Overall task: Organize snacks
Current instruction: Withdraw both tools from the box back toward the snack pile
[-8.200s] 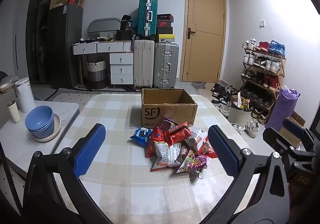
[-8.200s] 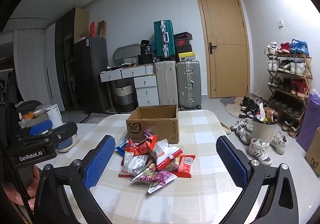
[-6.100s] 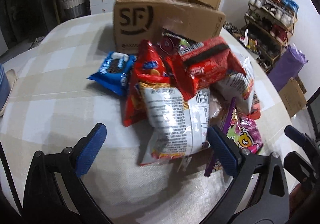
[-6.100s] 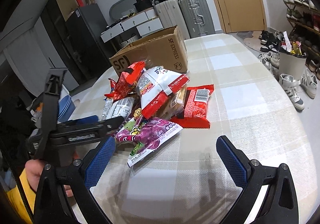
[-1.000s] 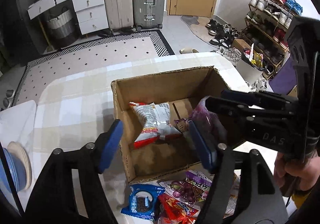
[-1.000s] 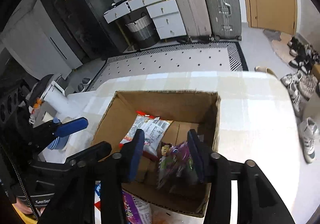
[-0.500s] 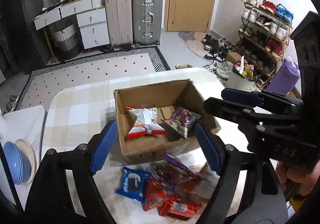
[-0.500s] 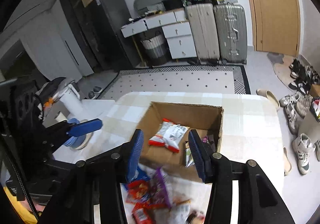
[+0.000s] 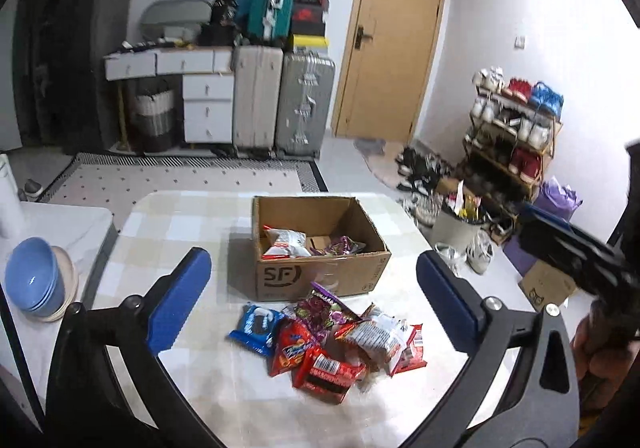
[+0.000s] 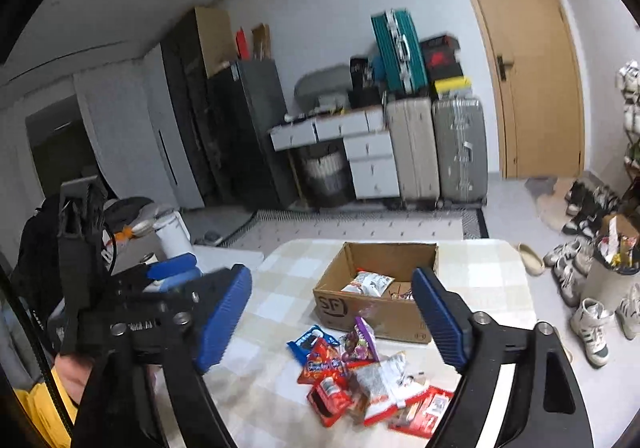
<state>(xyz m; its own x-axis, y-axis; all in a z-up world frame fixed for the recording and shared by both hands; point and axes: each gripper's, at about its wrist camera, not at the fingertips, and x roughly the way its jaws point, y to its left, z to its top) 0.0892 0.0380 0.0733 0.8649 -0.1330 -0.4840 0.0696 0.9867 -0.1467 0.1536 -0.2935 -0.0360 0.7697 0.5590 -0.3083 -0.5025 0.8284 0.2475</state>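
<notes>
Checked tablecloth bore the cardboard box at twelve o'clock, snack pile at six beside it. Left gripper and right gripper had just been opening, wide and empty.

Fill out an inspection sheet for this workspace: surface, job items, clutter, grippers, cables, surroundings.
Surface: checked tablecloth covers the table.
Job's things: open cardboard box holds a white chip bag and a purple packet; snack pile lies on the cloth in front of it.
Clutter: stacked blue bowls on the side table.
Grippers: left gripper and right gripper empty, jaws just opened wide.
Cables: nothing seen.
Surroundings: suitcases, door, shoe rack.
</notes>
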